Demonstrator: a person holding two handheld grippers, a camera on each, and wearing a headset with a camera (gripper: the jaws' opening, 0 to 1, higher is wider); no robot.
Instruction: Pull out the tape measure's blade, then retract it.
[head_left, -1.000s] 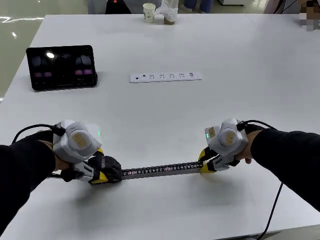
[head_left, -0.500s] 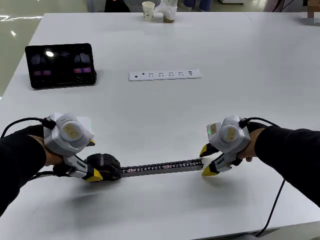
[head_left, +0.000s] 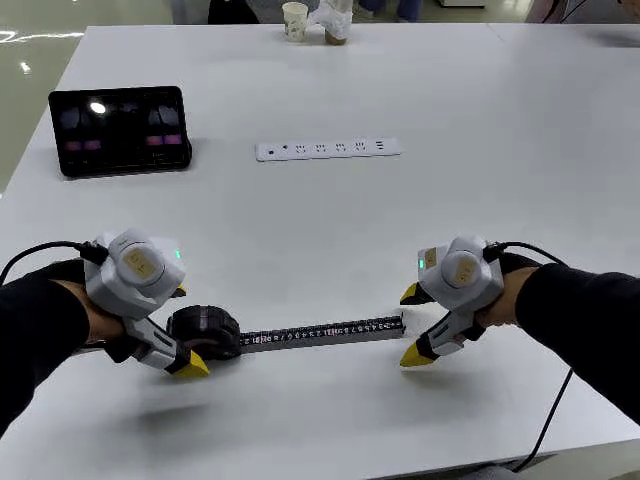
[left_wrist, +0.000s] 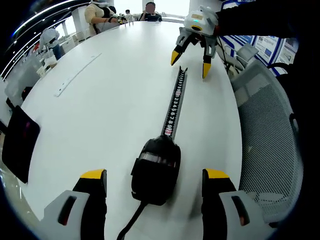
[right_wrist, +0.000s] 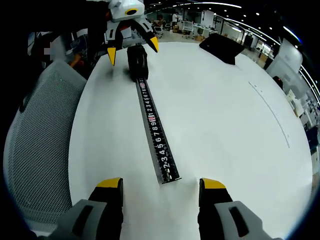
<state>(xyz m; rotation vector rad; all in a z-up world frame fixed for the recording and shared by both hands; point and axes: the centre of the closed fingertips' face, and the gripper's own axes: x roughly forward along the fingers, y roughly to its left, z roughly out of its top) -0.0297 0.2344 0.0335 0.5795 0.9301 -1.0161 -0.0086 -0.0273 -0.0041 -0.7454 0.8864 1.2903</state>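
Evidently left gripper (head_left: 185, 328) and right gripper (head_left: 412, 325) gape, released, blade (head_left: 320, 333) between, hook (right_wrist: 170, 179) apparently free.

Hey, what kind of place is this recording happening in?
Probably an open-plan office or lab: a big white table with a power strip and a tablet on it, a mesh office chair beside it, and rows of desks further back.

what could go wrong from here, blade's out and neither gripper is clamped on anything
1. The blade lies extended on the table and the right gripper is open around its tip. If no lock is holding it, it may whip back.
2. The left gripper is open around the case, so the case may slide or twist during retraction.
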